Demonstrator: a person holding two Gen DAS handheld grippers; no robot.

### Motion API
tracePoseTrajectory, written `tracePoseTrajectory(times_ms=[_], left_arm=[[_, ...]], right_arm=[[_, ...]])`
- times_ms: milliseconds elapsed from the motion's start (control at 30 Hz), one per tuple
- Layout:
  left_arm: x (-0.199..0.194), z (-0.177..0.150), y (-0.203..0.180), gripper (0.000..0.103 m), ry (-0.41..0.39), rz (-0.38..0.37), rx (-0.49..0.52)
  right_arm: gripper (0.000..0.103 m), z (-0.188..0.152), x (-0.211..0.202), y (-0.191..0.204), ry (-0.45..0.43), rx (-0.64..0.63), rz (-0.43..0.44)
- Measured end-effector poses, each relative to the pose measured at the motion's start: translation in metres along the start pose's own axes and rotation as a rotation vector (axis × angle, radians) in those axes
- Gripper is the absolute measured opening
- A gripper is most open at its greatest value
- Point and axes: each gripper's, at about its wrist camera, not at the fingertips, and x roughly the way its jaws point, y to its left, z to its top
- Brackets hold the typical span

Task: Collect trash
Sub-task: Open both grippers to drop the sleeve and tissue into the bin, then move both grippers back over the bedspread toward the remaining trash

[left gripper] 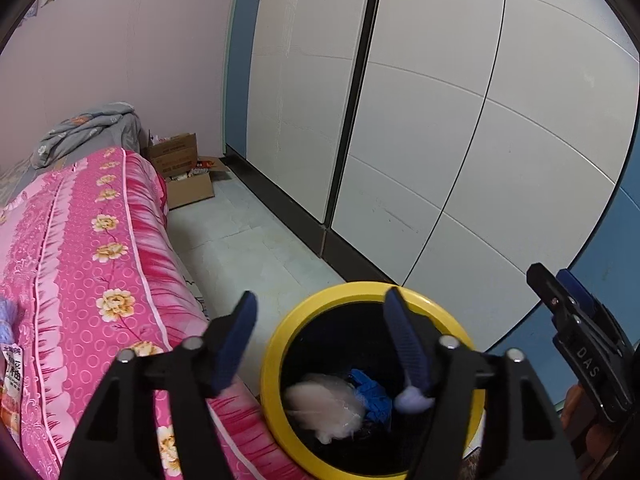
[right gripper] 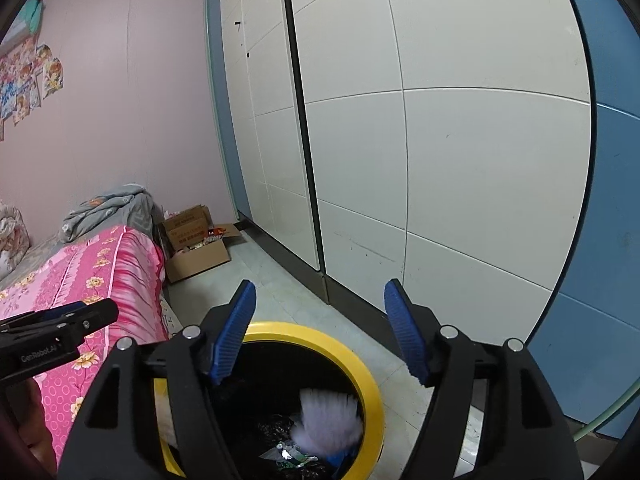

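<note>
A round trash bin with a yellow rim (left gripper: 276, 344) and a black liner stands on the floor beside the bed; it also shows in the right wrist view (right gripper: 372, 396). Inside lie a pale crumpled wad (left gripper: 324, 408), a blue scrap (left gripper: 372, 392) and a small lilac piece (left gripper: 414, 402). In the right wrist view a blurred white-lilac wad (right gripper: 328, 420) is in the bin's mouth, above foil wrappers (right gripper: 288, 456). My left gripper (left gripper: 320, 320) is open and empty over the bin. My right gripper (right gripper: 320, 312) is open and empty over the bin.
A bed with a pink floral cover (left gripper: 80, 260) lies left of the bin, with a snack packet (left gripper: 12, 376) at its near edge. White wardrobe doors (left gripper: 440, 140) line the right. Open cardboard boxes (left gripper: 184, 176) sit at the far wall. Pale tiled floor (left gripper: 248, 248) runs between.
</note>
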Motion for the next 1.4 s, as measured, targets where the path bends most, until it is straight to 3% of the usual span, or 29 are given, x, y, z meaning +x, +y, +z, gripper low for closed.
tracePoseTrajectory(times_ms=[167,400,633,1133,1400], left_arm=[[-0.018,0.002,0.007,0.089,-0.054,0.05,0.01],[-0.054,0.006,0.034,0.094,-0.1,0.101,-0.031],[-0.102,0.006,0.075,0.094,-0.155,0.178,-0.084],[-0.196,-0.039,0.195,0.095,-0.201,0.456,-0.23],[-0.223,-0.081,0.28,0.095,-0.154,0.604,-0.346]], right_arm=[[0.069,0.004,-0.008,0.001,-0.008,0.013,0.013],[0.072,0.013,-0.027,0.011,-0.018,0.026,0.071],[0.073,0.029,-0.055,0.049,-0.058,-0.018,0.156],[0.076,0.033,-0.109,0.156,-0.013,-0.127,0.502],[0.077,0.007,-0.127,0.231,0.055,-0.22,0.682]])
